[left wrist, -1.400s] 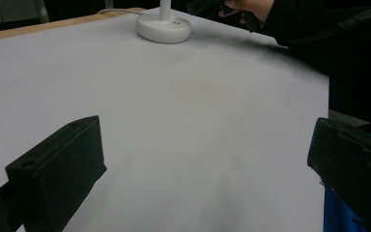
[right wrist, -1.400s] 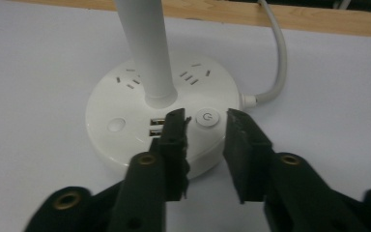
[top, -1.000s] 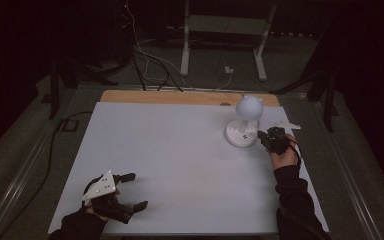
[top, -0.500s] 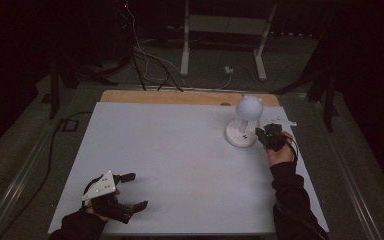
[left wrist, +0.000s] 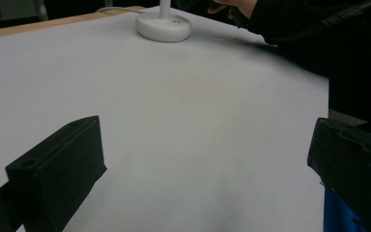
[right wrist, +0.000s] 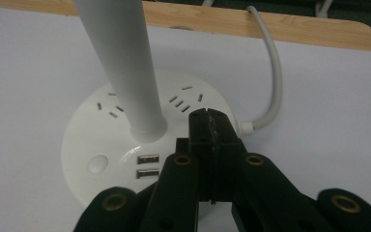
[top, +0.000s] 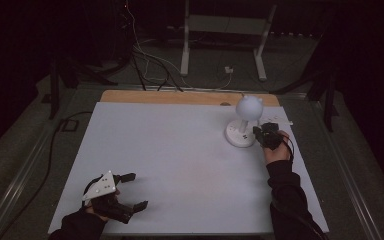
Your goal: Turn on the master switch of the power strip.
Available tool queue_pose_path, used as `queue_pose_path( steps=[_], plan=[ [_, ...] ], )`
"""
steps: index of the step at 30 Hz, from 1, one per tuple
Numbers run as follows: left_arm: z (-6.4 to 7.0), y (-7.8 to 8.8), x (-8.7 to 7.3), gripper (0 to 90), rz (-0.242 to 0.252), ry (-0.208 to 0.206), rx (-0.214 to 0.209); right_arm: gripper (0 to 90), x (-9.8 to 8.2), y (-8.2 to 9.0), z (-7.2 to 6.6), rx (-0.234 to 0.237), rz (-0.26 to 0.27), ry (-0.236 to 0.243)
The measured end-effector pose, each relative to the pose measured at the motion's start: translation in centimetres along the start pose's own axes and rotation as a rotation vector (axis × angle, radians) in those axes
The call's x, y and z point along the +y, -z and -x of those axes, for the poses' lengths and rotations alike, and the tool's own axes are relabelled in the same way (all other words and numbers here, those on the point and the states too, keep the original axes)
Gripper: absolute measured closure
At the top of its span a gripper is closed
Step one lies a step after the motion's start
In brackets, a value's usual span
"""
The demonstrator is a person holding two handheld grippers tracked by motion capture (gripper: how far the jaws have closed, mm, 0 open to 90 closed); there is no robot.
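Lamp [top: 244,121] with a round white base stands at the far right of the white counter [top: 180,165]. Right hand-held gripper [right wrist: 211,121] is clenched on nothing, its tips over the base [right wrist: 111,154] just beside the stem. Left hand-held gripper [top: 130,191] rests released at the near left corner, jaws wide apart, well away from the lamp.
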State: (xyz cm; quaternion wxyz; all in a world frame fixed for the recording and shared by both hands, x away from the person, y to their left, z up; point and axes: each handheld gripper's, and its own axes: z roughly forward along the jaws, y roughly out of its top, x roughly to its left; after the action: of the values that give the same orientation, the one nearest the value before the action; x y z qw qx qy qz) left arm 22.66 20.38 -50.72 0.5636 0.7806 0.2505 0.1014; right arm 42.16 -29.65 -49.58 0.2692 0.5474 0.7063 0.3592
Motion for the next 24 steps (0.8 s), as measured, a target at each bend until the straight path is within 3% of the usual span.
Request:
queue_pose_path(
  steps=[19, 24],
  plan=[
    [-0.01, -0.02, -0.01, 0.2, -0.003, -0.001, 0.0, 90.0, -0.82, -0.97, -0.1, -0.004, 0.007, -0.015],
    [0.03, -0.03, 0.0, 0.2, -0.003, -0.002, 0.001, 90.0, -1.01, -0.98, -0.17, -0.01, 0.019, 0.014]
  ],
)
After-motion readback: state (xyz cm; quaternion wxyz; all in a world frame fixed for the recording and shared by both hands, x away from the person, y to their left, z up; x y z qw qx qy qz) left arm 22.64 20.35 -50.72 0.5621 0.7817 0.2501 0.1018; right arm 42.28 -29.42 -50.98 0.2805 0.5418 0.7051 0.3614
